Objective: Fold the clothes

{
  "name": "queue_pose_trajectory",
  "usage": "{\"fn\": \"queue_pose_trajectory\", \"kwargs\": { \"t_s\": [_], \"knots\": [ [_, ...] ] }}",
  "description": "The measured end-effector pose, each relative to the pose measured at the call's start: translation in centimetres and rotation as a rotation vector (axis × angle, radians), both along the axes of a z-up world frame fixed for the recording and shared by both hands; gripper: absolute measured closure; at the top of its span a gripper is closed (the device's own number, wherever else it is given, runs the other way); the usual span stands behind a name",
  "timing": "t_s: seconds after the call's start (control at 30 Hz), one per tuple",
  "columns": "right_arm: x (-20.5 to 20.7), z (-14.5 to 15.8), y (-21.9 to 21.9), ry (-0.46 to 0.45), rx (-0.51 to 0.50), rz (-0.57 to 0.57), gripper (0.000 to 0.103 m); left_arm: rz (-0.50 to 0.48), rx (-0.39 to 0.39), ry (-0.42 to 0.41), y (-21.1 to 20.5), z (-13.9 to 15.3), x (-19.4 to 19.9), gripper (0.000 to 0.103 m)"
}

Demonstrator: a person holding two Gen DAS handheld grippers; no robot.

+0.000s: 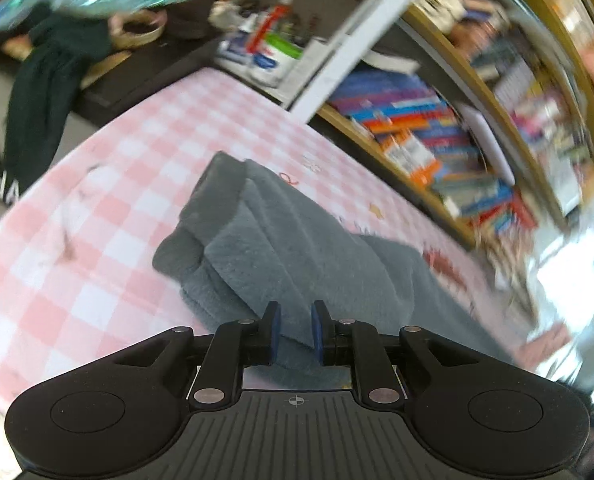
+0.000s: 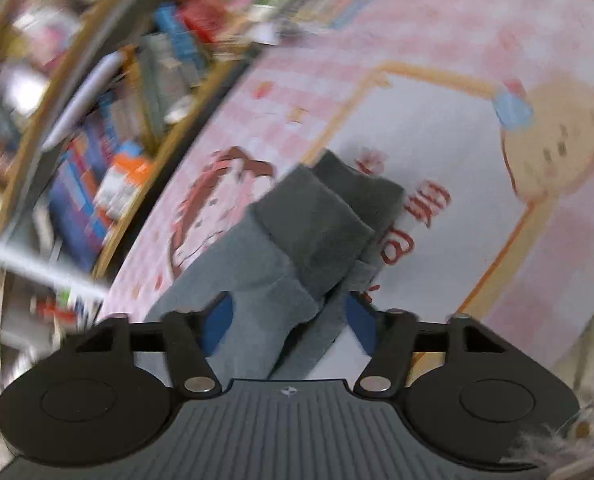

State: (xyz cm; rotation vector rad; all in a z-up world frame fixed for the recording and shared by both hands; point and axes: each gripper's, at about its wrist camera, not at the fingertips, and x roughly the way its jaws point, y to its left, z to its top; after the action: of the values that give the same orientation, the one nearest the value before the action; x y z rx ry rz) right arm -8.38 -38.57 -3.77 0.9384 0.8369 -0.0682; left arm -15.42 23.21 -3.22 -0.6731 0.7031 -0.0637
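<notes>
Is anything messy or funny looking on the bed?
A little. The fluffy grey garment lies bunched and crooked on the pink checked bedsheet, its folded layers not lined up. Beyond the bed, a dark green cloth droops over the edge of the dark cabinet. Nothing looks spilled or broken.

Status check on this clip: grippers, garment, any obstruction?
Left gripper: jaws narrowly apart, grey fleece garment between them, grip unclear. Right gripper: jaws wide open, garment between them. Garment partly folded on pink checked bed cover. Nothing in the way.
</notes>
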Motion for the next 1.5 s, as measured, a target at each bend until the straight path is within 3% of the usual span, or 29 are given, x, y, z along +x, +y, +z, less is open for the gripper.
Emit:
{"fn": "queue_pose_trajectory", "kwargs": {
  "t_s": [0.03,0.07,0.17,0.3,0.33,0.4,0.53,0.77,0.93,1.03,1.1,1.17,1.27,1.3,1.33,1.4,1.5],
  "knots": [
    [0.8,-0.3,0.0,0.042,0.018,-0.023,0.082,0.015,-0.027,0.002,0.1,-0.2,0.1,0.086],
    [1.5,-0.3,0.1,0.071,0.015,-0.027,0.088,0.031,-0.053,0.007,0.2,-0.4,0.1,0.086],
    [3.0,2.5,1.2,0.015,-0.069,0.033,0.094,0.088,-0.128,0.027,0.6,-1.1,0.2,0.085],
    [1.0,9.5,1.7,-0.333,-0.188,0.063,0.094,0.156,-0.226,0.035,1.3,-1.7,0.2,0.073],
    [0.7,10.1,1.5,-0.344,-0.216,0.037,0.094,0.165,-0.243,0.036,1.3,-1.9,0.3,0.072],
    [0.9,9.2,1.1,-0.254,-0.271,-0.009,0.094,0.179,-0.268,0.044,1.2,-2.1,0.5,0.072],
    [3.0,3.2,0.8,0.059,-0.334,0.010,0.094,0.207,-0.294,0.073,1.0,-2.8,1.2,0.071],
    [2.6,0.6,0.8,0.071,-0.325,0.008,0.093,0.276,-0.311,0.134,1.0,-3.7,2.7,0.070],
    [2.7,0.7,1.0,0.068,-0.327,0.019,0.093,0.414,-0.418,0.206,1.6,-5.3,2.7,0.070],
    [2.4,0.6,1.1,0.066,-0.328,0.021,0.093,0.435,-0.461,0.214,1.6,-5.1,2.2,0.070],
    [2.3,0.4,1.1,0.065,-0.327,0.023,0.093,0.431,-0.469,0.218,1.3,-5.1,1.9,0.062],
    [2.3,0.3,1.2,0.063,-0.331,0.026,0.093,0.425,-0.465,0.223,1.1,-5.4,2.1,0.061],
    [2.3,0.3,1.3,0.061,-0.344,0.035,0.093,0.423,-0.449,0.209,1.0,-5.6,2.8,0.066],
    [2.3,0.3,1.4,0.061,-0.346,0.036,0.093,0.418,-0.435,0.190,0.9,-5.4,3.0,0.077],
    [2.3,0.3,1.3,0.061,-0.342,0.036,0.093,0.409,-0.422,0.170,0.9,-5.3,3.3,0.082],
    [2.3,0.2,1.1,0.059,-0.337,0.038,0.093,0.336,-0.407,0.129,0.8,-4.6,4.2,0.091],
    [2.3,0.2,1.1,0.055,-0.341,0.048,0.094,0.229,-0.326,0.040,0.4,-1.8,5.4,0.098]
  ]
}}
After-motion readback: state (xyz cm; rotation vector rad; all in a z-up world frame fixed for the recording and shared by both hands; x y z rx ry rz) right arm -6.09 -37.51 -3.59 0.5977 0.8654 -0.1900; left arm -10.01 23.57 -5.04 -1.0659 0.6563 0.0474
